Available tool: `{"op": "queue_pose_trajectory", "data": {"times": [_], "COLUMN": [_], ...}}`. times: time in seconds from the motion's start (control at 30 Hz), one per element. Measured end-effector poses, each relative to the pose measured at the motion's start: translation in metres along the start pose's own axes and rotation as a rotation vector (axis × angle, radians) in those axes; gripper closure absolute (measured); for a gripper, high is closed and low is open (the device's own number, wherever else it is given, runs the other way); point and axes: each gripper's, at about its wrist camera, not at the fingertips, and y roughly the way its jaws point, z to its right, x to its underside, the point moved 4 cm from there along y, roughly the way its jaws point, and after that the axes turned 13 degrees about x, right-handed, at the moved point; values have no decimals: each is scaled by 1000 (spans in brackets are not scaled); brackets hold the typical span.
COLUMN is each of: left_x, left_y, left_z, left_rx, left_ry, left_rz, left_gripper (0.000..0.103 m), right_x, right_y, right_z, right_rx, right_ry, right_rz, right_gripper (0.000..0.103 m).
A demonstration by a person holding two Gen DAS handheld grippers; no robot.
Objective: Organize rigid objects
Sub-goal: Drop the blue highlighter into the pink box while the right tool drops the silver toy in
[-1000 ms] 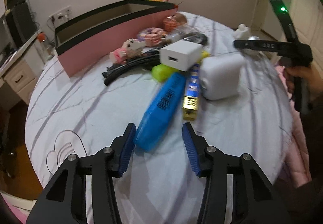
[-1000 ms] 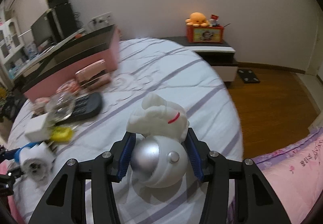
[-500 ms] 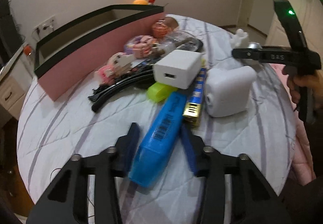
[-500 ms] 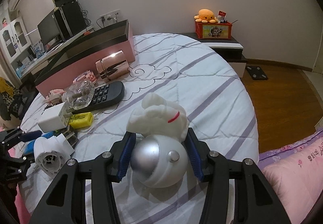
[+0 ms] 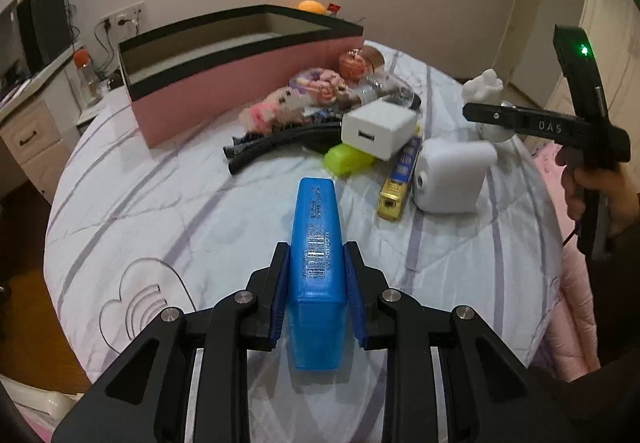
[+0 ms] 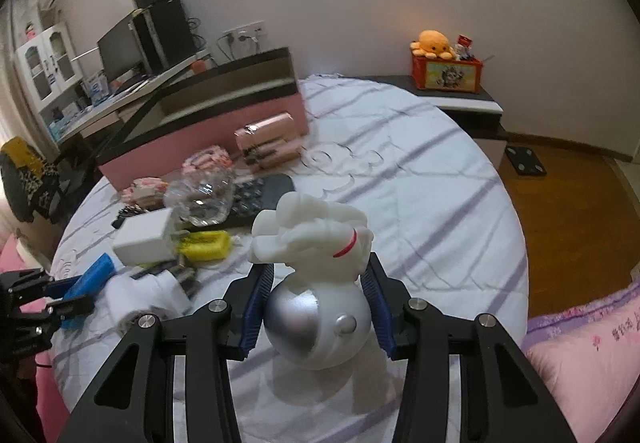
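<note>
Blue plastic case (image 5: 317,271) sits clamped between the left gripper (image 5: 316,285) pads, long side pointing away over the white striped bedspread (image 5: 168,211), lifted clear of the pile by the look of it, though the fisheye makes that hard to judge. Over on the right gripper (image 6: 318,301), the fingers are closed against a silver ball-shaped helmet with a white figurine (image 6: 316,243) on top. Both tools full! Ahead of the left gripper lies the clutter: a white charger block (image 5: 378,127) resting on a yellow-green piece (image 5: 347,159), a gold-and-blue bar (image 5: 400,183) just beside a white boxy device (image 5: 452,175), and curved black track pieces (image 5: 272,147) near the pink box with a black rim (image 5: 224,83). A dark calculator (image 6: 260,195) lies behind a clear glass item (image 6: 204,199).
</note>
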Motion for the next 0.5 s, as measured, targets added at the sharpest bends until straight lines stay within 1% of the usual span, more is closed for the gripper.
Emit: {"op": "queue_pose_trajectory", "data": {"times": [0.13,0.2,0.33,0.4,0.43,0.5], "left_x": [-21,-38,-78,-99,-108,-124], "left_y": [-5,-12,-23,-22,-19,-11], "left_z": [-4,-7,-17,-28,-35,-51], "left_rx": [-21,-38,-37,-49,-44,-63], "left_ry": [23,41,64,59,50,25], "left_rz": [27,62,130,149,153,155], "left_gripper": [76,76,76,76,76,76], "right_x": [-18,-32,-62,-78,-88,-103], "right_y": [-5,-6,-5,0,5,15], "right_z": [-9,-15,-38,-52,-61,-77], "right_rx": [-18,-26,-43,-54,-55,-64], "right_ry": [-36,-56,-121,-152,-174,-199], "right_rz": [19,32,54,55,57,58], "right_gripper": [57,57,57,57,57,57]}}
